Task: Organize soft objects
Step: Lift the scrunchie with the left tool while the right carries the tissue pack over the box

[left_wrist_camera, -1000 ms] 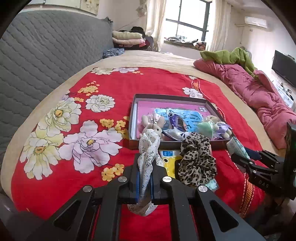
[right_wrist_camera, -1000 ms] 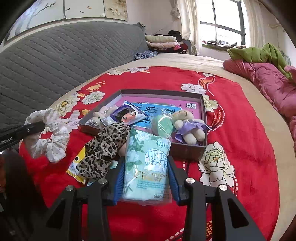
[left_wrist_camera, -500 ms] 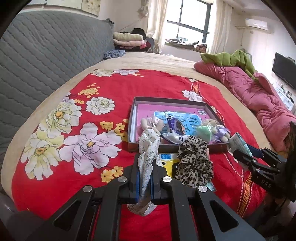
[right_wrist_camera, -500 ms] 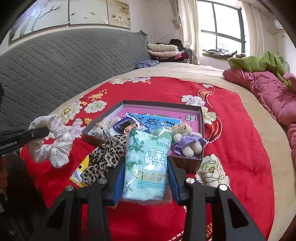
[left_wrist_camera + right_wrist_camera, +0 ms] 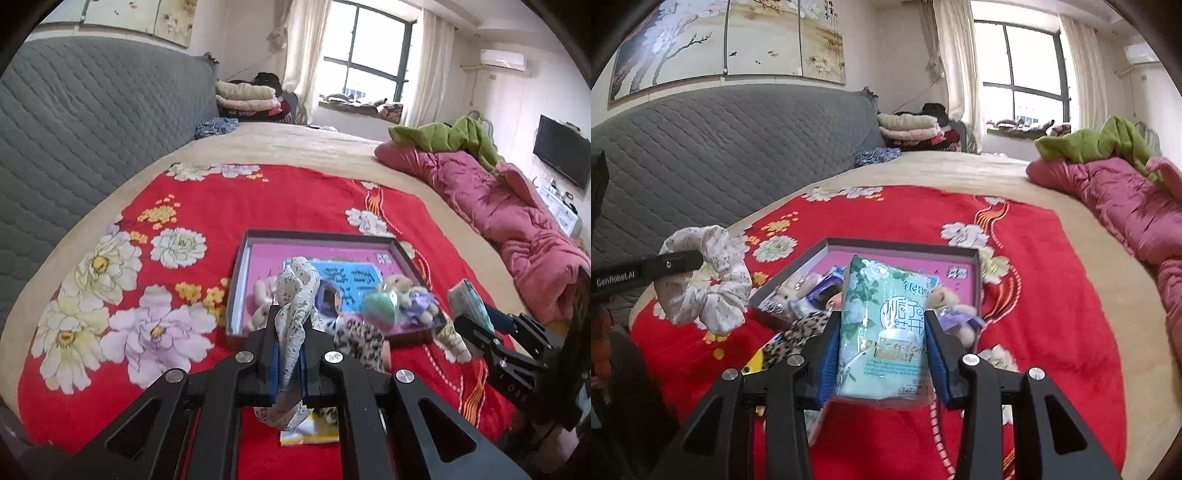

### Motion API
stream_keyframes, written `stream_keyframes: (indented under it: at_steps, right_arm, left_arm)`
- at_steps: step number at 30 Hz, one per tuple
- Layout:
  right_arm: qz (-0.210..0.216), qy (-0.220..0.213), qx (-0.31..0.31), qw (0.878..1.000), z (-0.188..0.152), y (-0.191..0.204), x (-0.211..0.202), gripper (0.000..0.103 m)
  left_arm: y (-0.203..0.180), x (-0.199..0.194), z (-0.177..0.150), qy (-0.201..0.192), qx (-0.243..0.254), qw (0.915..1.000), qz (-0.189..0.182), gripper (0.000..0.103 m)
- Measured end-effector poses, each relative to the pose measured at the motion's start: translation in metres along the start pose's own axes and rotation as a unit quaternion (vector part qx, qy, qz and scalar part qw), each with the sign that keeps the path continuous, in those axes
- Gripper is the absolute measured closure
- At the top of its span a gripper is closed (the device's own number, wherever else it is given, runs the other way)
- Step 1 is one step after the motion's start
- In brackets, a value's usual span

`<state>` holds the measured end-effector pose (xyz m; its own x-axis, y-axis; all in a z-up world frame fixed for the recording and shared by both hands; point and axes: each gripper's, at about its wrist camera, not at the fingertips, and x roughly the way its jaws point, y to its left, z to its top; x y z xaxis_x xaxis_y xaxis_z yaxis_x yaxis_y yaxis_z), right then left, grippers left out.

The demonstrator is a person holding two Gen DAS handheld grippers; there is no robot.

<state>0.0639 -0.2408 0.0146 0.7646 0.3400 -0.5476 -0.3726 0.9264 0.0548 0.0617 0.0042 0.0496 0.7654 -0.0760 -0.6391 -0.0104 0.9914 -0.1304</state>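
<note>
Right wrist view, right tongs [image 5: 882, 334] clamping tissue pack [image 5: 884, 325], left tongs [image 5: 679, 260] marked "GenRobot.AI" pinching white scrunchie [image 5: 709, 280].

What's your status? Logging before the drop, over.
Left gripper shut on white scrunchie. Right gripper shut on tissue pack. Box ahead, crowded; leopard scrunchie at its near edge.

We see a white floral scrunchie [image 5: 295, 295] pinched between 2 fingers and held in the air, in front of the box [image 5: 236, 280]. A pale green tissue pack [image 5: 884, 328] with flower print stands upright in the other grip, also before the box. A leopard scrunchie [image 5: 360, 341] leans on the box's near wall. Inside the box lie a small teddy in purple [image 5: 413, 299], a green round item [image 5: 380, 304] and a cream plush [image 5: 262, 295].
</note>
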Motion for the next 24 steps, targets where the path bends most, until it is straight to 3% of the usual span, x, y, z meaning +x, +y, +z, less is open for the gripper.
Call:
stream_keyframes:
  at_steps: [13,24]
  right_arm:
    - [-0.018,-0.018,0.015,1.000,0.013,-0.023,0.011,0.061]
    - [-0.040,-0.014,0.015,0.999,0.018,-0.034,0.032,0.061]
  left_arm:
    - [-0.014,0.029,0.041,-0.023,-0.004,0.9997,-0.012,0.096]
    - [-0.034,0.063,0.052,-0.017,0.007,0.9995,-0.024,0.096]
